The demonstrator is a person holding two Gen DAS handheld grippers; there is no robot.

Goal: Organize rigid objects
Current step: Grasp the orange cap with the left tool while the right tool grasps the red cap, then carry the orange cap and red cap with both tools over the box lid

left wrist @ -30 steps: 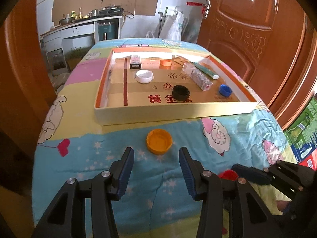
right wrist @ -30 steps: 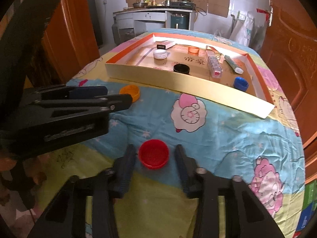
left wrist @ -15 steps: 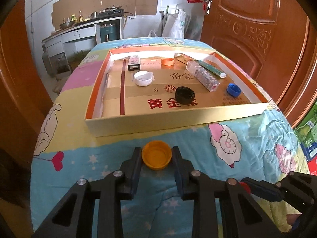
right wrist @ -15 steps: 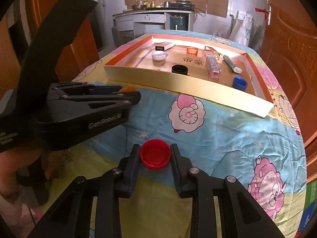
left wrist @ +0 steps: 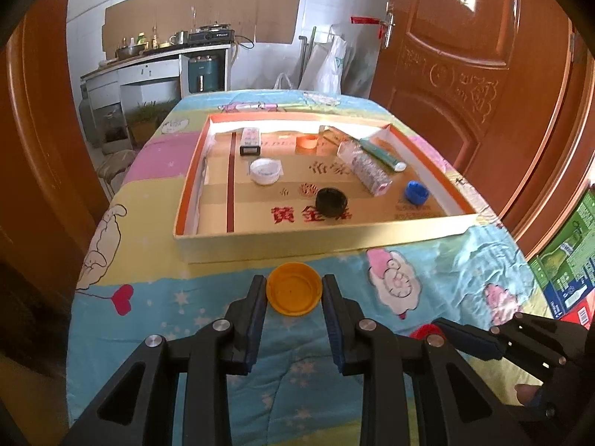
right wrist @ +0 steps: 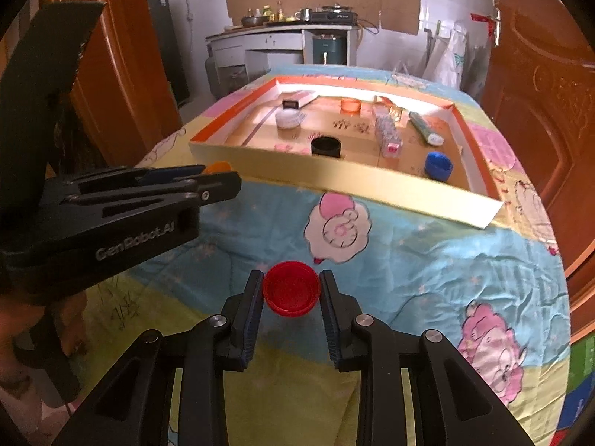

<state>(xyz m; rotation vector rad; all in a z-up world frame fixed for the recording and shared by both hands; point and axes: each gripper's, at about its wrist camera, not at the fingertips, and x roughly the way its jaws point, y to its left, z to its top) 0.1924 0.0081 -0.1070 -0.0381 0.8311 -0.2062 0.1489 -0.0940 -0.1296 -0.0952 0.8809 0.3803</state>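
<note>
My left gripper (left wrist: 293, 290) is shut on an orange bottle cap (left wrist: 293, 289), held just in front of the near wall of a shallow cardboard tray (left wrist: 319, 237). My right gripper (right wrist: 291, 289) is shut on a red bottle cap (right wrist: 292, 290) over the cartoon-print cloth. The tray (right wrist: 346, 176) holds a black cap (left wrist: 331, 202), a blue cap (left wrist: 416, 192), a white lid (left wrist: 265, 171), a small orange cap (left wrist: 307, 142), a clear box (left wrist: 366, 171), a green tube (left wrist: 383, 153) and a small labelled box (left wrist: 250, 141). The left gripper (right wrist: 215, 182) shows at left in the right wrist view.
The tray lies on a table under a colourful cartoon cloth (left wrist: 401, 282). Wooden doors (left wrist: 465, 55) stand to the right, and a kitchen counter (left wrist: 156, 63) is at the back. Green cartons (left wrist: 569, 271) sit on the floor at right.
My left gripper moved forward around the orange cap and shut on it, then lifted it slightly toward the tray. My right gripper closed onto the red cap.
</note>
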